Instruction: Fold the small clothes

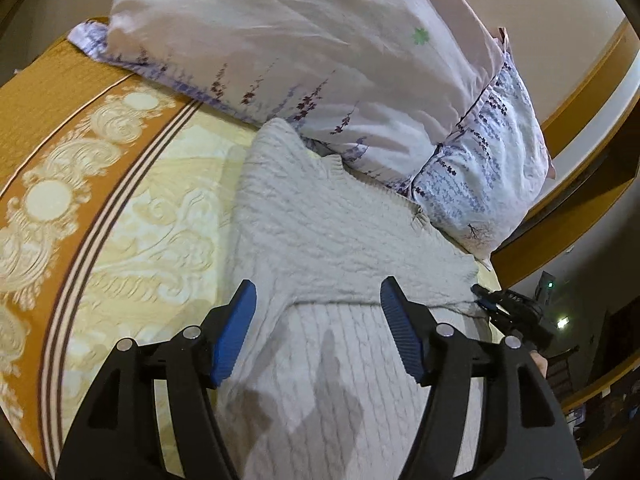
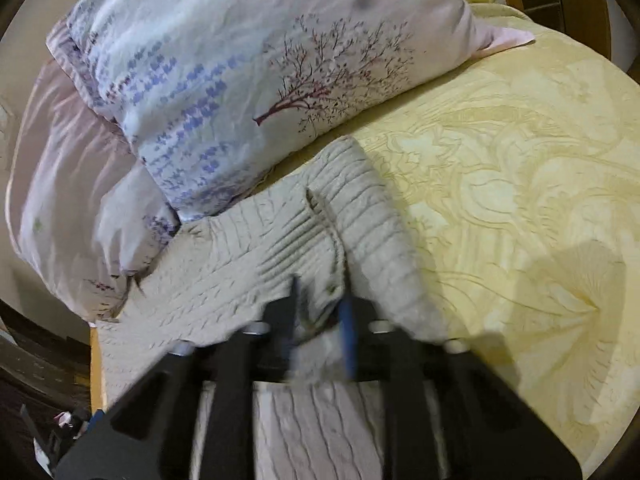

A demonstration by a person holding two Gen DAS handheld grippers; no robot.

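A cream cable-knit sweater lies on the bed, partly folded over itself, its far edge against the pillows. My left gripper is open, its blue pads spread above the sweater's folded edge, holding nothing. My right gripper is shut on a fold of the sweater near its ribbed hem, the knit pinched between the blue pads. The right gripper also shows at the sweater's right edge in the left wrist view.
Two floral pillows are stacked at the head of the bed, touching the sweater. A yellow embossed bedspread with an orange border covers the bed. The wooden bed edge runs close to the sweater's side.
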